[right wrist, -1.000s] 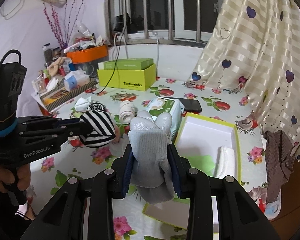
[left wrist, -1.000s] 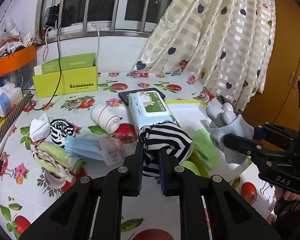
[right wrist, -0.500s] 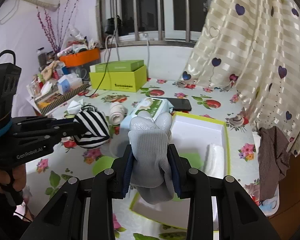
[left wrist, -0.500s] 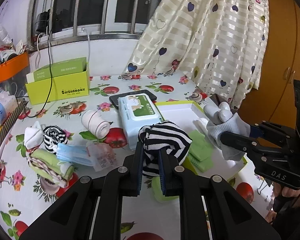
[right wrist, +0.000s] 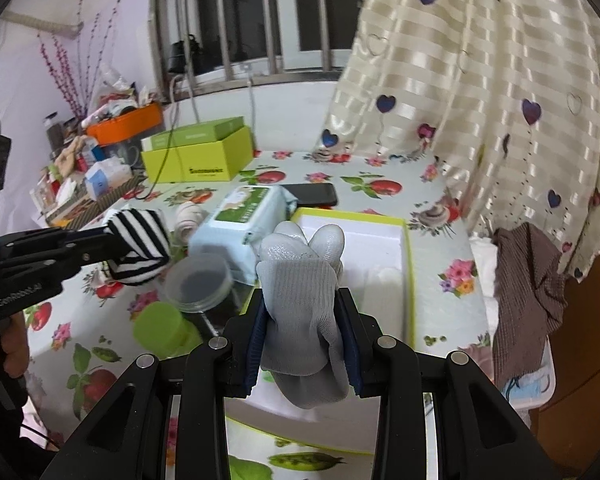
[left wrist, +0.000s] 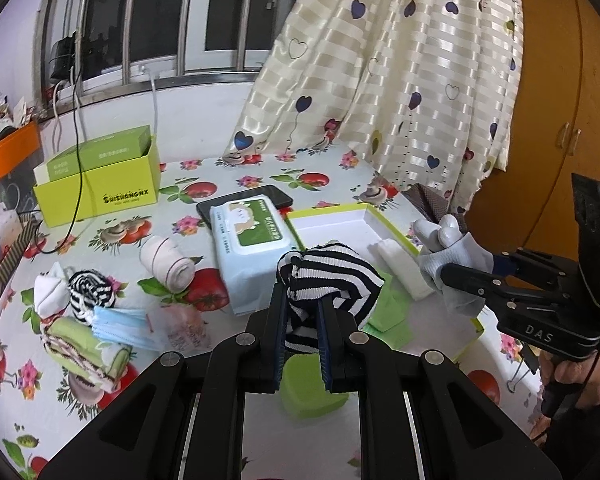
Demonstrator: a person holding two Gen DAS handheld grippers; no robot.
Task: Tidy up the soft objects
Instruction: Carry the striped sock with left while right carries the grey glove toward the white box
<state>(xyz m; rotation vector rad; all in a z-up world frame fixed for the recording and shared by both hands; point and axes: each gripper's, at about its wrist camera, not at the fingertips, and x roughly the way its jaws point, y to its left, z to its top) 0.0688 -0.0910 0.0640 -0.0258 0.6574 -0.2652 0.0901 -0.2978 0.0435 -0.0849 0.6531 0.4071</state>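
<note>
Fruit-and-flower oilcloth covers the desk (left wrist: 259, 184) below a barred window and heart-print curtain. Left tongs (left wrist: 303, 322) are clamped on a rolled black-and-white striped sock (left wrist: 330, 270), and right tongs (right wrist: 303, 340) on a grey knitted work glove (right wrist: 300, 280); both are held aloft over the lime-edged white cardboard box (left wrist: 332, 220), which lies at twelve o'clock from the right tongs. The carry looks nearly done; next, lower each bundle inside the rim and release, clear of the folded white cloth (left wrist: 404, 268) already inside.

A black phone (left wrist: 259, 198) lies behind the wet-wipes pack (left wrist: 251, 240).
</note>
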